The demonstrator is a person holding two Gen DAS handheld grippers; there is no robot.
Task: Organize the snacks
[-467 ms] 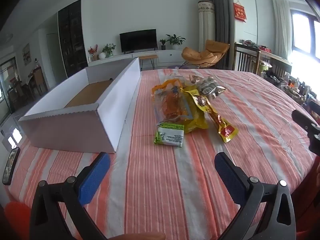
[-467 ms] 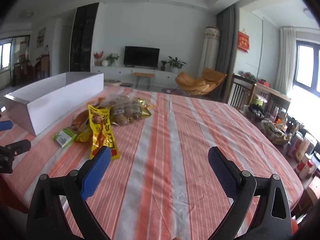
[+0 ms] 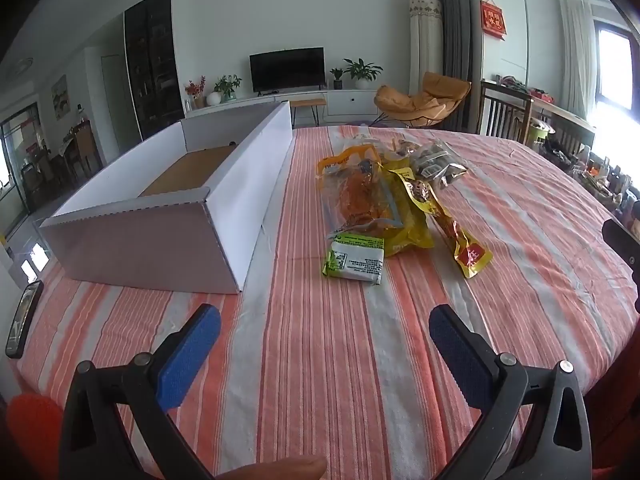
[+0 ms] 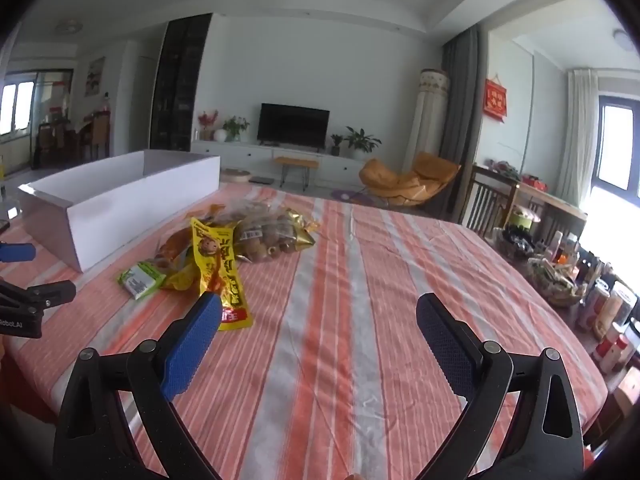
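Note:
A pile of snack bags lies on the striped tablecloth: a small green-white packet (image 3: pixel 354 258) (image 4: pixel 141 278) at the front, an orange bag (image 3: pixel 356 196), a long yellow bag (image 3: pixel 448 224) (image 4: pixel 222 268), and a clear bag of brown snacks (image 3: pixel 434 162) (image 4: pixel 266 234). An open white cardboard box (image 3: pixel 224 204) (image 4: pixel 120 204) stands to the left of the pile. My left gripper (image 3: pixel 324 320) is open and empty, short of the green packet. My right gripper (image 4: pixel 318 312) is open and empty, to the right of the pile; its left pad overlaps the yellow bag's end in view.
A black phone (image 3: pixel 22 320) lies at the table's left edge. Jars and baskets (image 4: pixel 560 276) crowd a sideboard beyond the right edge. The round table (image 4: pixel 380 280) has bare striped cloth on its right half. The left gripper (image 4: pixel 24 296) shows in the right wrist view.
Both grippers have barely moved; the left one sits slightly closer to the snack pile. Nothing was taken hold of.

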